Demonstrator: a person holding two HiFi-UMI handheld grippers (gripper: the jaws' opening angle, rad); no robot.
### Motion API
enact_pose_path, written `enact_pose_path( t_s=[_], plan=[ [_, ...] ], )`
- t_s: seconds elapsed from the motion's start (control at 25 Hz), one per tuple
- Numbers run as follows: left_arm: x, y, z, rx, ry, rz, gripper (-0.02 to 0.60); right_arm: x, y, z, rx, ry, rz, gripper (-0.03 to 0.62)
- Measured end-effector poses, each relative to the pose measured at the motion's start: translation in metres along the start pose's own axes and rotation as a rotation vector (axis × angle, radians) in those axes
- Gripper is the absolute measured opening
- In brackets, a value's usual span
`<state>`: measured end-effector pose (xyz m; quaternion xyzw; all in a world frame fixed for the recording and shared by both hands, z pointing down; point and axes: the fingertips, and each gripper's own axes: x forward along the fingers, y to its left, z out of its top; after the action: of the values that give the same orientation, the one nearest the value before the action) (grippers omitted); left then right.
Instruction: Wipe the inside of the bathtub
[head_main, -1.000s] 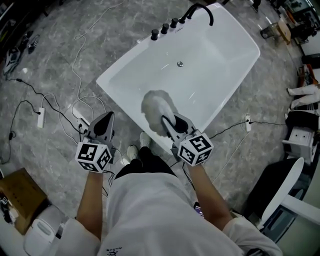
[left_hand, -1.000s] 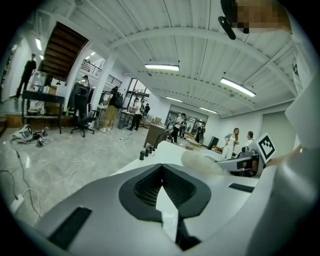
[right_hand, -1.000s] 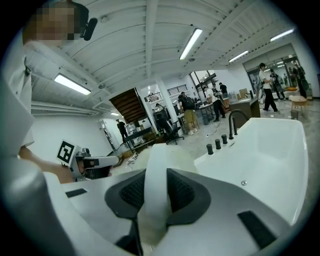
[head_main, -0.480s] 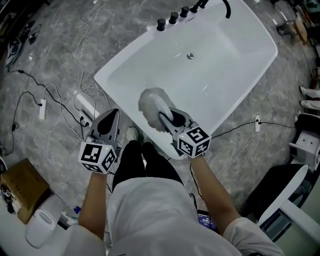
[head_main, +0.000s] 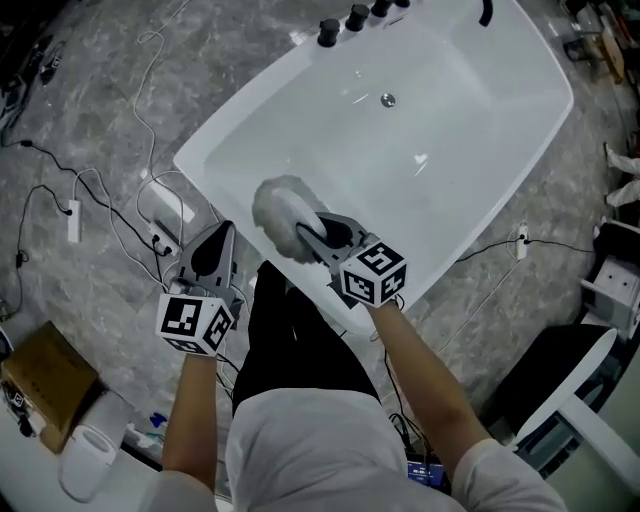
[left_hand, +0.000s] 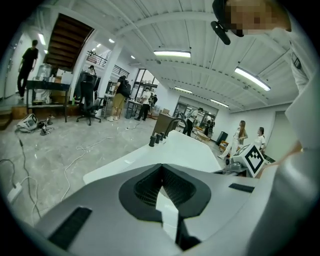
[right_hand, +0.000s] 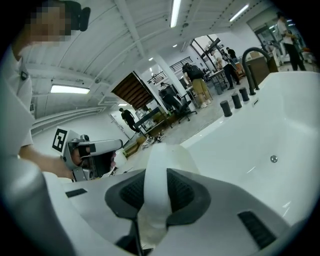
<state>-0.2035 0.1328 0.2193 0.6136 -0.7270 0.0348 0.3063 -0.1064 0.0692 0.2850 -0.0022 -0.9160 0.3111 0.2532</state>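
Over the near wall of the white bathtub (head_main: 470, 130), a fluffy white cloth (head_main: 278, 212) has slid toward the tub's left corner within the past second, having sat closer to the middle of that side a moment earlier. The right gripper (head_main: 312, 235) stays clamped on the cloth, a band of which runs up between its jaws in the right gripper view. Whether the cloth is pressing on the enamel or riding just above it cannot be told from overhead. The shift reads as a wiping stroke along the near inner wall, with the floor of the basin around the drain (head_main: 388, 99) and the far side below the black tap knobs (head_main: 328, 32) likely still to come. The left gripper (head_main: 218, 238), jaws together on nothing, has kept its station outside the tub above the grey floor (head_main: 80, 100), just beside the corner, taking no part. The tub now fills more of the head view, suggesting the person has leaned in
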Motion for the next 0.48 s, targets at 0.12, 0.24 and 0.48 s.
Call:
enact_pose_path(
  t_s=[0.12, 0.24, 0.48],
  plan=[
    [0.016, 0.022, -0.009, -0.007, 0.008, 0.018, 0.01, 0.029, -0.013, -0.008, 0.038, 0.011, 0.018, 0.1],
    [0.032, 0.039, -0.02, -0.012, 0.018, 0.027, 0.009, 0.054, -0.026, -0.017, 0.06, 0.017, 0.033, 0.1],
    [0.053, 0.066, -0.043, -0.023, 0.033, 0.041, 0.009, 0.104, -0.038, -0.038, 0.116, 0.038, 0.08, 0.1]
  ],
)
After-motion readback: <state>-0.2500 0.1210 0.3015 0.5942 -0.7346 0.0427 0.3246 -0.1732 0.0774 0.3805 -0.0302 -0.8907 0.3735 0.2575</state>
